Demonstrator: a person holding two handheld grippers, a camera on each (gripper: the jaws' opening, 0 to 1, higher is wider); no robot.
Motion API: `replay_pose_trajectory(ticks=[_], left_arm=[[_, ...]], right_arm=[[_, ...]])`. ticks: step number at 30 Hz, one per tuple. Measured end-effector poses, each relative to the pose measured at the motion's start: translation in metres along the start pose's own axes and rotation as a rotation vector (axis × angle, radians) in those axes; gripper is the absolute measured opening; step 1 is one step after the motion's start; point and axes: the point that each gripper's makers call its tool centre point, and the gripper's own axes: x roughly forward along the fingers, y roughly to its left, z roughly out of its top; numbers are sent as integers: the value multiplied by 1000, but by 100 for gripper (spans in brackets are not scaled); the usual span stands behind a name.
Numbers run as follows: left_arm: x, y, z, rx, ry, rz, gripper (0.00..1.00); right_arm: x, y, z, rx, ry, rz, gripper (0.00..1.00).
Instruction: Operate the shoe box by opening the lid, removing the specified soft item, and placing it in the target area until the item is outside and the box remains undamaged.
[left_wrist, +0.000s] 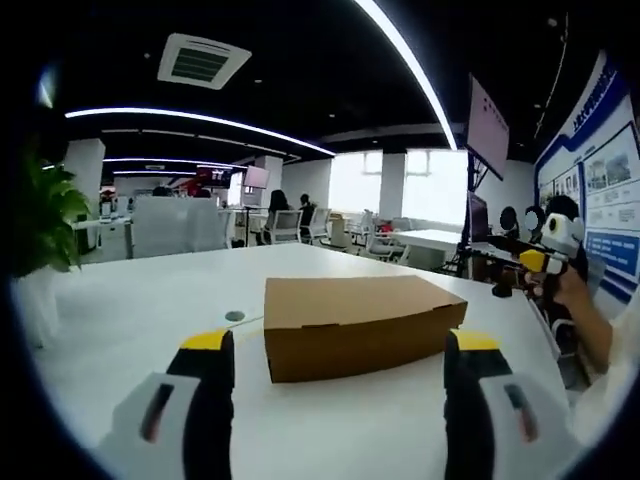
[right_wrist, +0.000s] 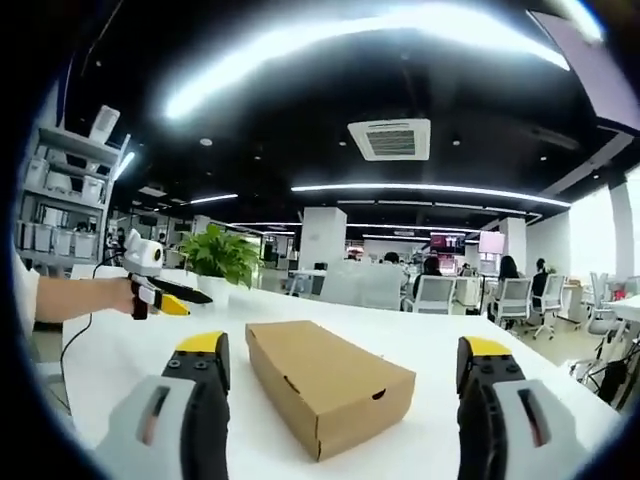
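Tongs on your left (left_wrist: 340, 365) are standing released, jaws spread wide to either side of the box (left_wrist: 355, 322), which is lying shut on the white table (left_wrist: 130, 310) just ahead. You are keeping them back and apart, likely so the lid has room to lift. Over to the right, the other tongs (right_wrist: 340, 372) are also hanging released, framing the box (right_wrist: 328, 382) from its end, ready to steady it. The soft item is presumably lying inside, hidden by the lid.
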Motion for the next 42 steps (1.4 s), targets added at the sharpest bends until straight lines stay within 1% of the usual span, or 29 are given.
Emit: replay_pose_trajectory(ticks=[1,2,4,6,7,8,10,14,16,19,21,23,26,29,32,34,35,36,38,40,41,42], left_arm=[[2,-2,0,-30,-5,-18,88],[3,0,-2,-36,0,-19,88],[5,4,-8,-26,17,-5,91],[7,9,-12,-24,25,16,98],[8,10,-14,-29,27,19,99],[8,11,-15,-31,29,19,99],[8,10,-15,-39,19,16,99],[7,10,-14,-51,7,17,99],[7,10,-14,-46,11,17,99],[8,13,-10,-38,5,17,99],[7,15,-7,-34,6,31,99],[5,13,-5,-9,1,39,99],[2,13,-8,12,11,52,99],[2,20,-10,-2,10,62,99],[4,21,-11,9,11,66,99],[8,22,-13,20,18,62,99],[11,23,-13,22,15,62,99],[14,23,-14,20,13,61,99],[18,22,-16,14,13,59,99],[21,20,-20,12,16,53,97],[23,19,-24,22,31,51,95],[23,19,-25,28,38,50,96]], right_arm=[[-1,0,4,2,-14,-11,98],[-1,0,4,8,-10,-11,98],[0,0,-1,53,26,-19,100],[1,0,-7,54,52,-20,100],[1,-1,-11,56,71,-24,100],[1,-1,-13,55,77,-24,100],[1,-1,-12,55,63,-21,100],[3,1,-14,71,73,-6,100],[7,0,-17,97,95,0,100],[7,2,-13,92,69,1,100],[6,4,-14,74,71,0,100],[5,5,-19,55,91,-4,100],[5,0,-25,24,117,-27,99],[5,-3,-26,37,119,-39,97],[5,-7,-27,31,119,-55,96],[5,-10,-30,20,124,-65,93],[4,-13,-32,17,120,-77,89],[3,-17,-34,18,127,-90,82],[1,-24,-39,27,138,-120,77],[0,-26,-39,26,141,-121,73],[0,-27,-39,33,140,-117,74],[0,-27,-39,38,140,-114,77]])
